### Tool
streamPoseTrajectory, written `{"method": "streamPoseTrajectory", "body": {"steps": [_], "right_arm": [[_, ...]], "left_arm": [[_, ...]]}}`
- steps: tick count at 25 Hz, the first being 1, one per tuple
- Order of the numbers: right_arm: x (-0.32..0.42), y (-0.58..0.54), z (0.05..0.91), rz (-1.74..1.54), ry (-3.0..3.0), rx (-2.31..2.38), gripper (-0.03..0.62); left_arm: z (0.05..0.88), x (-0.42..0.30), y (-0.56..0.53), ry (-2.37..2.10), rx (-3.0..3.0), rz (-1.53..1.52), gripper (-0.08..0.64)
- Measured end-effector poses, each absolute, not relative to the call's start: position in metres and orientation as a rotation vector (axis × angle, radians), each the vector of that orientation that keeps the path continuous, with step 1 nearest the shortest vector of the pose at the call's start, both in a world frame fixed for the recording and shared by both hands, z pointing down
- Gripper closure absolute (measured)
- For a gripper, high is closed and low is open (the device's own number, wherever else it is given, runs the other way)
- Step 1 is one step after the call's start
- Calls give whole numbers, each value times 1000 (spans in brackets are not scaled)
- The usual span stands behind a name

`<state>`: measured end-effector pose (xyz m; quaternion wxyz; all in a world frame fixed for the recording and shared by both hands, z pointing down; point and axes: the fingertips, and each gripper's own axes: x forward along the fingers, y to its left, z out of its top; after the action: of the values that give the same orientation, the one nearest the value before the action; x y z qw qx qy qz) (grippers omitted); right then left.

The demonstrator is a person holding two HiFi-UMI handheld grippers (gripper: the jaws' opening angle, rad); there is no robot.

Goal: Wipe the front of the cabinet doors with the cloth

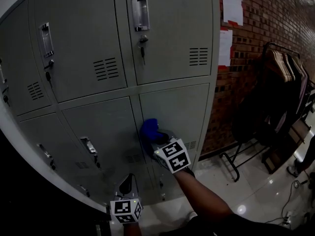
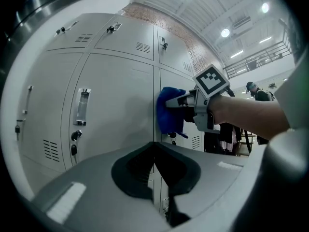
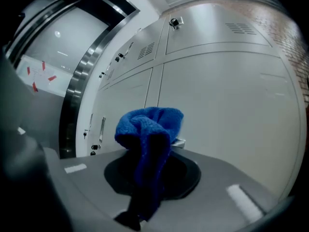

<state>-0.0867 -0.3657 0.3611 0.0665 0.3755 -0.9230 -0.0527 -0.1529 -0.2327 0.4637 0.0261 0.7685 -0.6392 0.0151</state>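
Observation:
The grey cabinet (image 1: 177, 112) fills the head view with several locker doors. A blue cloth (image 1: 149, 131) is bunched against a lower door near the seam between two doors. My right gripper (image 1: 156, 137) is shut on it, and its marker cube (image 1: 172, 154) faces up. In the right gripper view the cloth (image 3: 149, 129) hangs from between the jaws of the right gripper (image 3: 153, 174) and hides them. The left gripper view shows the cloth (image 2: 169, 111) touching the door (image 2: 116, 110). My left gripper (image 1: 129, 187) hangs lower and to the left, off the cabinet, jaws together and empty.
Handles and keys in locks (image 1: 142, 45) stick out from the doors. A brick wall (image 1: 256, 28) with pinned papers (image 1: 231, 4) adjoins the cabinet's right side. A clothes rack (image 1: 283, 82) stands further right on the glossy floor (image 1: 256, 191). A person (image 2: 256, 93) stands far off.

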Motion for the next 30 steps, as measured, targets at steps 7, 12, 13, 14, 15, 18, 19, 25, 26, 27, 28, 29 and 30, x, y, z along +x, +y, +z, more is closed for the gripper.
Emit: {"method": "streamPoseTrajectory", "body": {"steps": [7, 12, 13, 14, 15, 18, 19, 25, 26, 27, 28, 29, 30], "right_arm": [[-73, -368, 362, -179, -2752, 1180, 534], [-38, -379, 362, -148, -2718, 1282, 534], [-30, -382, 361, -142, -2713, 1302, 534], [-21, -385, 362, -142, -2708, 1325, 534], [-12, -388, 362, -142, -2702, 1347, 534], [15, -395, 364, -129, -2669, 1399, 534], [25, -397, 366, -129, -2650, 1419, 534], [90, -413, 376, -98, -2525, 1574, 533], [99, -415, 376, -89, -2507, 1596, 532], [108, -417, 377, -83, -2491, 1616, 532], [115, -419, 377, -79, -2477, 1634, 532], [122, -420, 377, -78, -2465, 1648, 532], [129, -422, 378, -77, -2452, 1661, 532]], "left_arm": [[462, -142, -237, -1944, 2404, 41, 546], [463, -135, -238, -1922, 2418, 44, 546], [464, -135, -238, -1919, 2419, 43, 546], [464, -134, -238, -1917, 2420, 43, 546], [464, -133, -238, -1914, 2422, 43, 546], [465, -132, -238, -1911, 2423, 43, 546], [465, -133, -238, -1912, 2421, 43, 546], [468, -132, -237, -1903, 2424, 43, 546], [468, -132, -237, -1900, 2424, 45, 546], [469, -132, -237, -1899, 2424, 47, 546], [469, -132, -237, -1899, 2423, 48, 546], [470, -132, -237, -1900, 2422, 49, 546], [470, -133, -236, -1901, 2422, 49, 546]]}}
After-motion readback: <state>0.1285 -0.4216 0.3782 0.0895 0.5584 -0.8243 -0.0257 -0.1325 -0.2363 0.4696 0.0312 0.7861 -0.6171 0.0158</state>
